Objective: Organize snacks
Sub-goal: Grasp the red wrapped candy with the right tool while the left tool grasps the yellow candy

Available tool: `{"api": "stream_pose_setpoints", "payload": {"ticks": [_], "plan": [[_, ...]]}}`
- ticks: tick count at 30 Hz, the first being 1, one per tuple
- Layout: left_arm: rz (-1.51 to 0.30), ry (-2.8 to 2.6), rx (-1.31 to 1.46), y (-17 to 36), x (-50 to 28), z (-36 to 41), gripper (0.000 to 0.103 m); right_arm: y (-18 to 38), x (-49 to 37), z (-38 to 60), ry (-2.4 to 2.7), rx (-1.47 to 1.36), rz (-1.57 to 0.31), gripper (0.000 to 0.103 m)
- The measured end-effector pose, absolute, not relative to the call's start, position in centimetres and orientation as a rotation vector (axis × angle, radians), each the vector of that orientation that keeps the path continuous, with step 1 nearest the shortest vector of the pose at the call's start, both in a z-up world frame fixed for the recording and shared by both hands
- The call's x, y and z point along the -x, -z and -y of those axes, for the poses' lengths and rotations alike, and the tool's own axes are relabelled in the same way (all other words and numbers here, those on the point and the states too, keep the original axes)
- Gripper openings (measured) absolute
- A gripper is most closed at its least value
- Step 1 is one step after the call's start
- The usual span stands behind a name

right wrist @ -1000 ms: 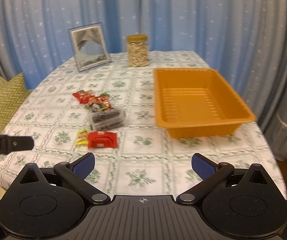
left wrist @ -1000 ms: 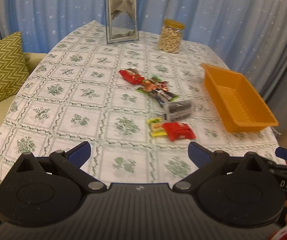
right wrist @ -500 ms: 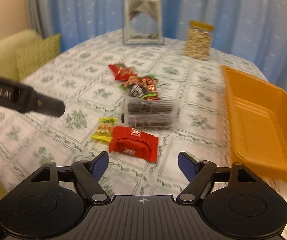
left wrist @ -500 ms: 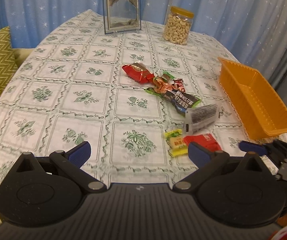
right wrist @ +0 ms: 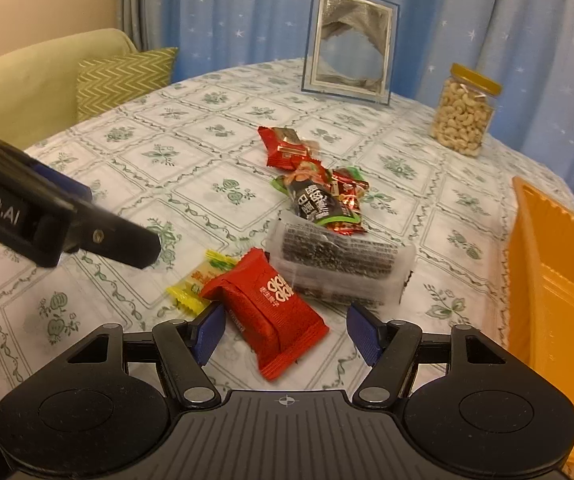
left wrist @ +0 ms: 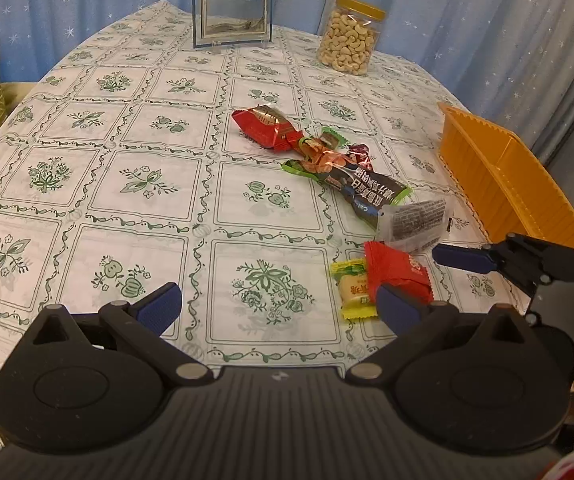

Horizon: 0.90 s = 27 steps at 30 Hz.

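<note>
the right gripper (right wrist: 285,334), jaws spread and empty, straddles the red snack pack (right wrist: 268,307), which lies slantwise, left of the orange tray (right wrist: 547,280).

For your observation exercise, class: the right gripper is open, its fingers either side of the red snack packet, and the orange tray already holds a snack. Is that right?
Not quite. In the right wrist view the right gripper is open around the red snack packet, but the visible part of the orange tray holds nothing; the snacks lie on the tablecloth.

left gripper (left wrist: 275,304) agape, right gripper (right wrist: 287,328) agape
</note>
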State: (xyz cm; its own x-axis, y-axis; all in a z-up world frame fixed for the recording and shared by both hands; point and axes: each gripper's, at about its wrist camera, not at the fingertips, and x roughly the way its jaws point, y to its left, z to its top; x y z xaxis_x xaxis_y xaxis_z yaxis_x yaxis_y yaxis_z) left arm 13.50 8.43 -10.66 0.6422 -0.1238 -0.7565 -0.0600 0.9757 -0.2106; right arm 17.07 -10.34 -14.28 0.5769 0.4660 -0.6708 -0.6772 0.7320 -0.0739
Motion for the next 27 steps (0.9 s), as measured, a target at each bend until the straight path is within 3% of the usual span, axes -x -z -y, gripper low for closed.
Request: {"api": "stream_pose_setpoints", "payload": {"ticks": [2, 6, 14, 20, 27], "plan": [[-0.878, 0.032, 0.228, 10.8, -13.5, -8.5, 0.103, 14.3, -17.3, 10.5, -0.723, 0.308, -0.689, 0.051], [-0.875, 0.022, 0.231, 10.8, -13.3, -8.6, 0.103, 14.1, -16.5, 10.5, -0.704, 0.299, -0.701, 0.04], [-0.851, 0.068, 0.193, 10.7, -12.8, -7.2, 0.1, 13.2, -13.7, 13.2, -0.388, 0.178, -0.838, 0.042], [-0.839, 0.122, 0.183, 11.1, -12.6, -6.3, 0.092, 12.3, -12.2, 14.1, -0.503, 0.234, -0.724, 0.052], [-0.818, 0.147, 0.17, 11.3, -12.7, -5.8, 0.088, 13.2, -14.7, 14.5, -0.569, 0.198, -0.759, 0.049]]}}
